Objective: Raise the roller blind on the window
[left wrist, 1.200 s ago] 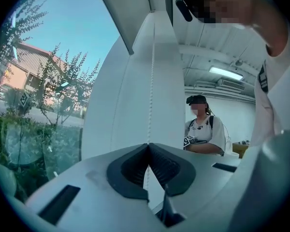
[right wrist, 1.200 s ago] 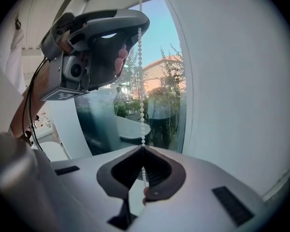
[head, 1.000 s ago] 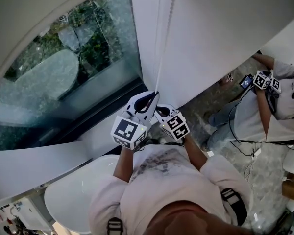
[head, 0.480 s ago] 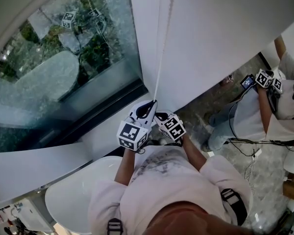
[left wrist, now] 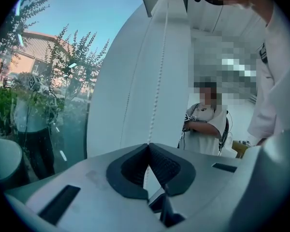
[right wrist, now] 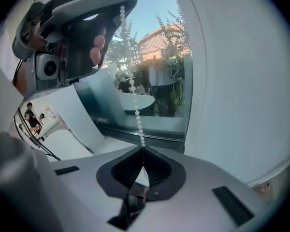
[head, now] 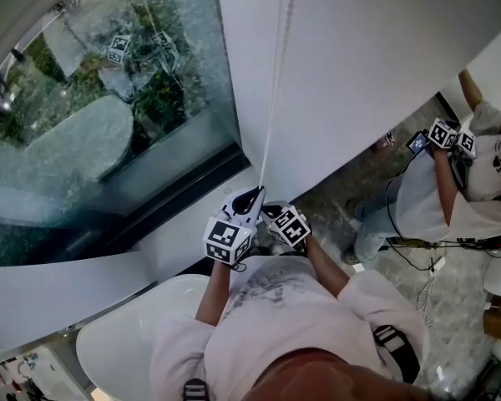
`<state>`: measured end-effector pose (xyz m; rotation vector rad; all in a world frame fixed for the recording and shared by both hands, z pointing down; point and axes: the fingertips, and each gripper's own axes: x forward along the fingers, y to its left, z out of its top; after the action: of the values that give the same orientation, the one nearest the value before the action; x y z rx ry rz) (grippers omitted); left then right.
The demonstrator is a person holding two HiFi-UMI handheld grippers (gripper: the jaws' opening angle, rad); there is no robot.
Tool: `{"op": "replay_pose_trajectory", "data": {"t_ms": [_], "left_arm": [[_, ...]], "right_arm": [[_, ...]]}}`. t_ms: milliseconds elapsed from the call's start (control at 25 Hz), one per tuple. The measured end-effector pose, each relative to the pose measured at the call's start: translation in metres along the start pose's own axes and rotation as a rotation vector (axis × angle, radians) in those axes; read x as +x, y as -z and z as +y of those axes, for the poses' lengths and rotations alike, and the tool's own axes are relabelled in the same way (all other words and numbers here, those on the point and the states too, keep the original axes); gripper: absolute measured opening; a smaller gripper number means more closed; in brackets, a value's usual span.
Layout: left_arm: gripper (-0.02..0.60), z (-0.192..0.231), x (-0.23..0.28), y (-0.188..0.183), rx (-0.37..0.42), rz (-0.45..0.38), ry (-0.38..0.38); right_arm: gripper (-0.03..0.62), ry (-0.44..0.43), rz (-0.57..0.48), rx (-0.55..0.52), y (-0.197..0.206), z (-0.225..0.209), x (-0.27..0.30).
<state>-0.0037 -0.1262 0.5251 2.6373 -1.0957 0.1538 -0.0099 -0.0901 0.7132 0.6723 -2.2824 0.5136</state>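
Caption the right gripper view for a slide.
Right gripper shut on the roller blind's bead chain, with the window beyond.

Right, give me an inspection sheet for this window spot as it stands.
Surface: speckled floor underfoot.
Job's things: bead chain hangs in front of a white panel, beside the window glass.
Clutter: nothing seen.
Grippers: left gripper shut on the bead chain; right gripper shut on it just below.
Cables: black cables on a second person.
Surroundings: trees outside; white rounded fixture at lower left.
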Motion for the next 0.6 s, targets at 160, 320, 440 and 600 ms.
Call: {"op": "replay_pose_trajectory", "data": {"t_ms": [160, 320, 440, 600], "left_arm": [[0.008, -0.002, -0.001, 0.000, 0.003, -0.002, 0.007], [0.008, -0.001, -0.003, 0.001, 0.005, -0.003, 0.010], [0.008, -0.001, -0.002, 0.001, 0.004, -0.005, 0.009], [0.008, -0.002, -0.004, -0.001, 0.009, -0.008, 0.000]], "right_arm": [[0.063, 0.018, -0.008, -0.030, -0.001, 0.000, -0.002], [0.063, 0.047, -0.041, -0.047, -0.003, -0.001, -0.005], [0.085, 0.041, -0.090, -0.050, -0.012, 0.001, -0.014], [0.143, 0.056, -0.134, -0.037, -0.027, 0.000, -0.041]]}}
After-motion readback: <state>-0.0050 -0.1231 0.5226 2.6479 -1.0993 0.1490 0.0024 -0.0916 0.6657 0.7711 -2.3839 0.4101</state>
